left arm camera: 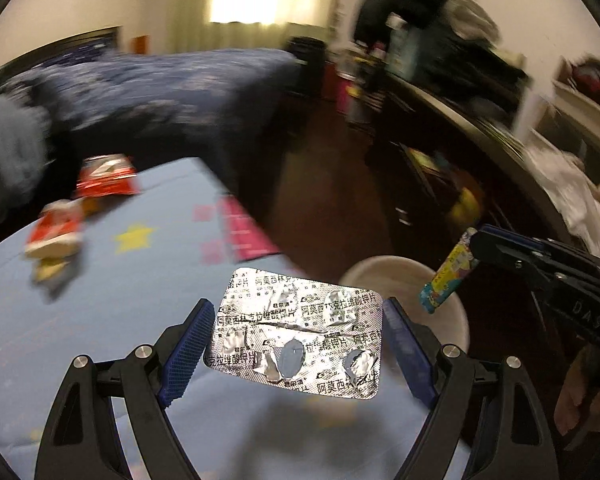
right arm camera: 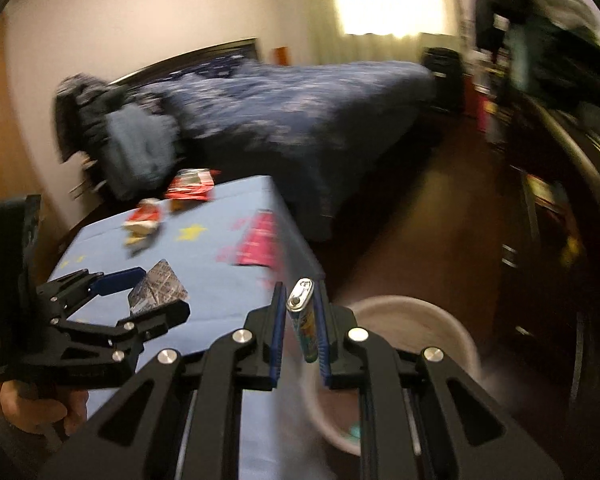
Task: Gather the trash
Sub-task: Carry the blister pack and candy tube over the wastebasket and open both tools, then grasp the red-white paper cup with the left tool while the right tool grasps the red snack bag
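Two grippers over blue tabletop point(left arm camera: 100, 312); L gripper point(left arm camera: 296, 340) jaws wide, pinching foil blister pack point(left arm camera: 296, 336) by edges; R gripper point(right arm camera: 298, 324) jaws pressed on lighter point(right arm camera: 302, 320); white bin point(right arm camera: 420, 312) w/ rim just beyond.

Two close wrist fisheyes angled downward over a blue tabletop point(left arm camera: 100, 300), both sharing the white bin point(right arm camera: 420, 312) and bed point(right arm camera: 300, 112).

The blister pack point(left arm camera: 298, 330) is sitting between the left gripper's point(left arm camera: 298, 344) pads, over the near edge of the table point(left arm camera: 100, 300). Right of it, the lighter point(right arm camera: 303, 320) is standing clamped in the right gripper point(right arm camera: 300, 324), above the bin point(left arm camera: 404, 276) beside the table. Two wrappers point(left arm camera: 106, 176) are lying far left on the table, the bed point(left arm camera: 160, 92) stretching behind.
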`<state>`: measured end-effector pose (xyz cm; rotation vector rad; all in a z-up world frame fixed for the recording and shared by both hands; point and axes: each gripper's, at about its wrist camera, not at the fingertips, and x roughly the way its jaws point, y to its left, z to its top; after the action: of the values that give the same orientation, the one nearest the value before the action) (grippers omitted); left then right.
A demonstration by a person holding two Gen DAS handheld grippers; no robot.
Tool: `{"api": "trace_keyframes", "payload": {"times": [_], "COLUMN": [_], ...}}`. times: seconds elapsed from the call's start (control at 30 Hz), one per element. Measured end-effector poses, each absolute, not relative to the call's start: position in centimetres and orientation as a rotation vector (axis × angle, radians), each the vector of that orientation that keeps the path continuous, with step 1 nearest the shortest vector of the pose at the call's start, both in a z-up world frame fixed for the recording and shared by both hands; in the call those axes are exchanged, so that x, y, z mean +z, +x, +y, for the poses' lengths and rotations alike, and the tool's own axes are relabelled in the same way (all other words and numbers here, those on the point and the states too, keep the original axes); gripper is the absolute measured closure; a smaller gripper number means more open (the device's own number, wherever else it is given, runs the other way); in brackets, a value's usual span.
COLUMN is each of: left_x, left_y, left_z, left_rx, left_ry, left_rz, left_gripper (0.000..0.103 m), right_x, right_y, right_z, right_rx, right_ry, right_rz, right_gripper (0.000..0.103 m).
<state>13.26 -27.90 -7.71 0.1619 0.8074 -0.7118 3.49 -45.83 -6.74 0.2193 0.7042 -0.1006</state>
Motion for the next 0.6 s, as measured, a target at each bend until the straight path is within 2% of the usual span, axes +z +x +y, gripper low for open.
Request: {"api": "trace_keyframes", "payload": {"times": [0.27,0.4,0.47,0.6], "left_x": [-11.0,-11.7,-11.8,-11.8], "left_y": [12.8,12.9,12.8,12.9], "left_z": [-37.8,-38.9,-39.1,-38.3], "left_rx": [-0.808,-0.811,-0.807,-0.805], "left_ry": [0.277,0.300,0.307,0.299], "left_rz": [0.858,0.864,0.858,0.859], "left_gripper": [0.017,0.007,0.004,0.004], "right_x": [-11.2,-12.9,-13.3,-13.1], "right_y": [3.0,3.4,3.3,2.7], "right_z": [-52.3,-53.4,-53.8,-54.4], "right_rx": [-0.240,-0.248,-0.250,-0.261], "right_ry": [0.340,0.387,0.412,0.439], "right_rz": [0.729,0.753,0.757,0.740], "right_gripper": [0.088,0.085,0.077,0.074]}}
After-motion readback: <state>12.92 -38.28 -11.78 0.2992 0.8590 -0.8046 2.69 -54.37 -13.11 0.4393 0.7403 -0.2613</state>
